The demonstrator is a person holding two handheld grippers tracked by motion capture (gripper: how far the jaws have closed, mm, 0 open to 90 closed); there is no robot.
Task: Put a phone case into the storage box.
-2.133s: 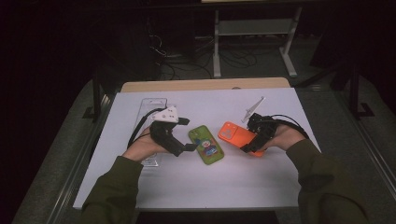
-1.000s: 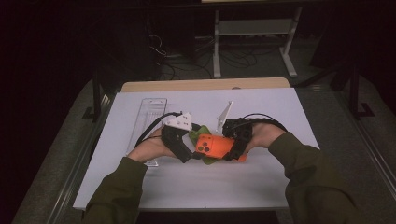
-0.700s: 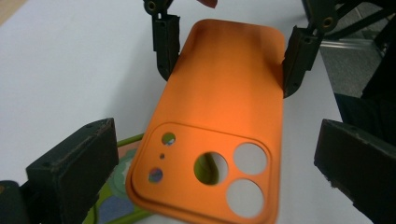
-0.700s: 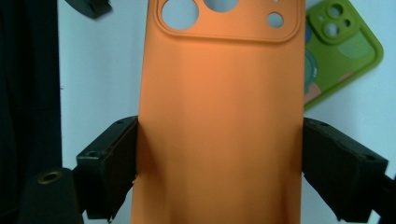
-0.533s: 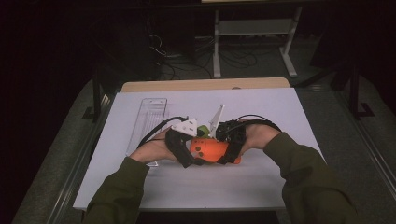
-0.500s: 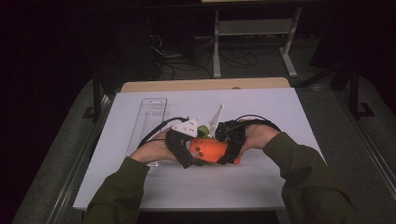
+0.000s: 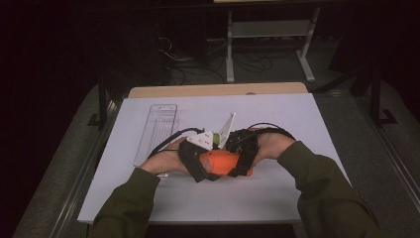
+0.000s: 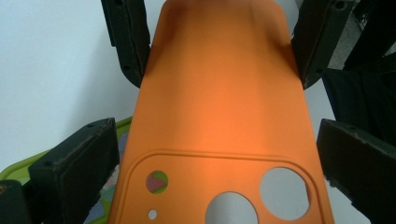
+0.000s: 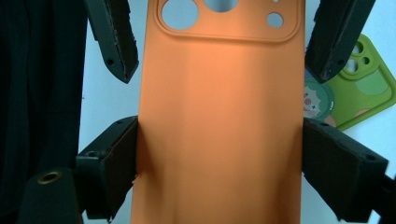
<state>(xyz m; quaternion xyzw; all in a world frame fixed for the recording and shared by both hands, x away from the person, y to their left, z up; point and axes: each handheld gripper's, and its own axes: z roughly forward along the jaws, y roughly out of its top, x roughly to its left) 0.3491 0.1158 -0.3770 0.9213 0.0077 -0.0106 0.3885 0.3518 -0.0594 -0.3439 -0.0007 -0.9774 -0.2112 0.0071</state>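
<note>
High view: white table [image 7: 297, 124]; clear tray [image 7: 157, 126] far left, nothing visible inside. Orange phone case [image 7: 220, 162] held mid-table, long axis left-right, bridging both tools. Right gripper [image 7: 243, 157] clamps plain end, pads against both edges. Left gripper [image 7: 195, 161], jaws just closing, straddles camera-cutout end; contact uncertain. Green case [image 8: 18, 170] lies beneath, on table.

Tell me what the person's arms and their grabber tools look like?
Both arms wear olive-green sleeves. The left gripper and right gripper have chunky black jaws with small screw holes. A black cable trails from one, and a pale plate stands above them.
</note>
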